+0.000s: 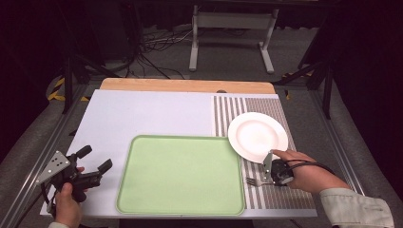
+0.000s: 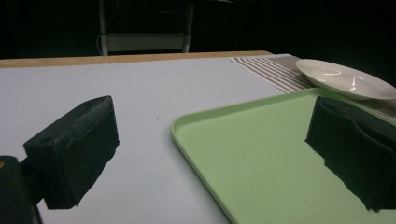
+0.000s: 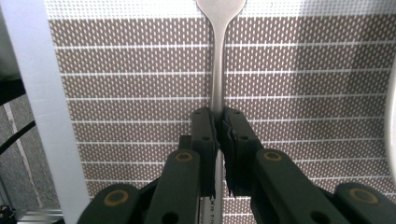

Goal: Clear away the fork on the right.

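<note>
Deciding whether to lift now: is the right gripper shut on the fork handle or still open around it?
Shut on it. In the right gripper view the right gripper presses both pads against the fork handle, with no gap.

forks [image 1: 254, 181]: 1, on striped mat
plates [image 1: 257, 137]: 1, white
trays [image 1: 180, 175]: 1, green
mats [image 1: 280, 192]: 1, desk's right edge
claws: 2, left claw [image 1: 94, 167] & right claw [image 1: 268, 178]

Overhead and left views share the tray [image 1: 180, 173].
</note>
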{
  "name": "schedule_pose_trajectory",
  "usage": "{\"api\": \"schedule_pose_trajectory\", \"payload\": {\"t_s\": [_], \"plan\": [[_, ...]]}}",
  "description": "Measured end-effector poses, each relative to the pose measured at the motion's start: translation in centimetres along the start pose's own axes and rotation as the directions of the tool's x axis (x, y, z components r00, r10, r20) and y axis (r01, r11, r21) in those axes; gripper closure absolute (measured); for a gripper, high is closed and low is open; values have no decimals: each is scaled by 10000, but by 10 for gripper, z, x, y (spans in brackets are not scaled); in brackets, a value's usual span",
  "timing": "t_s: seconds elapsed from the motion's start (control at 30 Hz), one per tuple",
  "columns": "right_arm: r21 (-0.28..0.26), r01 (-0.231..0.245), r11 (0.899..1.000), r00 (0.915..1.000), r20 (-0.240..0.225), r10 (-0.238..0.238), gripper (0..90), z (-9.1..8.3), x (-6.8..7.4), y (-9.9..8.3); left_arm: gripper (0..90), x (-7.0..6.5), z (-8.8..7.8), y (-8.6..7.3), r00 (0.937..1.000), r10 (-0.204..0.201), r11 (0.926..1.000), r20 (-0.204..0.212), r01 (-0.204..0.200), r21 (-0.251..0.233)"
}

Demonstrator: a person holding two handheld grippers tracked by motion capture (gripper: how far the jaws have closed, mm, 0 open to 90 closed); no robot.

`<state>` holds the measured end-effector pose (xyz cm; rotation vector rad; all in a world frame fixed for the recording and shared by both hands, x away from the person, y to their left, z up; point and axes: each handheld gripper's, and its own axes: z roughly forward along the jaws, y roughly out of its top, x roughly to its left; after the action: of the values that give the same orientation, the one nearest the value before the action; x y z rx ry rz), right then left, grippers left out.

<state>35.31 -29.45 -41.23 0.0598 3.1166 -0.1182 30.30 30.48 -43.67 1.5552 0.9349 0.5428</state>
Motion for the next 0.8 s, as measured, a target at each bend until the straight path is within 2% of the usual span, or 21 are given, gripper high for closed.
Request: {"api": "schedule_pose_trajectory", "payload": {"t_s": [0.3,0.8], "plan": [[-553,-408,9976,9989,193,419,842,-21,1,0,30,0,0,0,10000,-13,10000,14,13,-12],[-1362,-631,9887,9950,682,729,842,-49,2,4,30,0,0,0,10000,-46,10000,23,46,-25]]}}
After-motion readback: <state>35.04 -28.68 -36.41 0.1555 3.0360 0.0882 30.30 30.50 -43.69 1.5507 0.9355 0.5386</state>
